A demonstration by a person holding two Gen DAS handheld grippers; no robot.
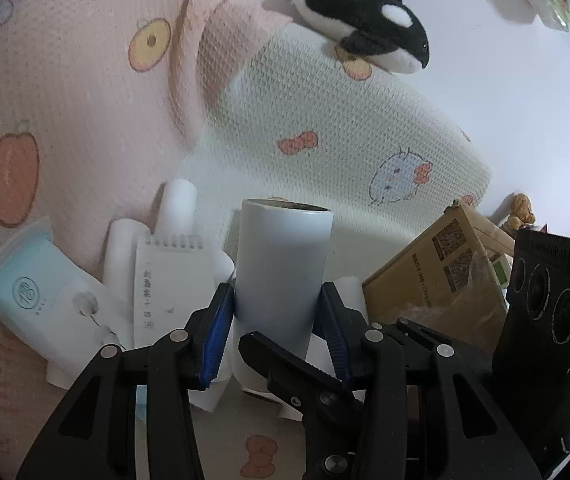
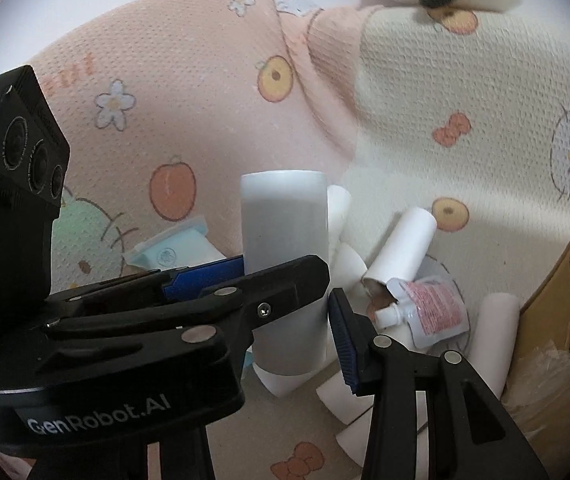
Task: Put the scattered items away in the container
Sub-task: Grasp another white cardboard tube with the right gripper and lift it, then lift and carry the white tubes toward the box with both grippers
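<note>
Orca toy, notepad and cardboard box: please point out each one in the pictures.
Orca toy (image 1: 369,26): left wrist view, on its black back.
Notepad (image 1: 173,288): left wrist view, on the white cover below the spiral binding.
Cardboard box (image 1: 437,276): left wrist view, on the printed brown side.

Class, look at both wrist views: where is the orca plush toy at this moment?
The orca plush toy lies at the top of the left wrist view, on the far edge of the cream blanket, well beyond the pile of white rolls; the right wrist view shows it at top right.
</note>
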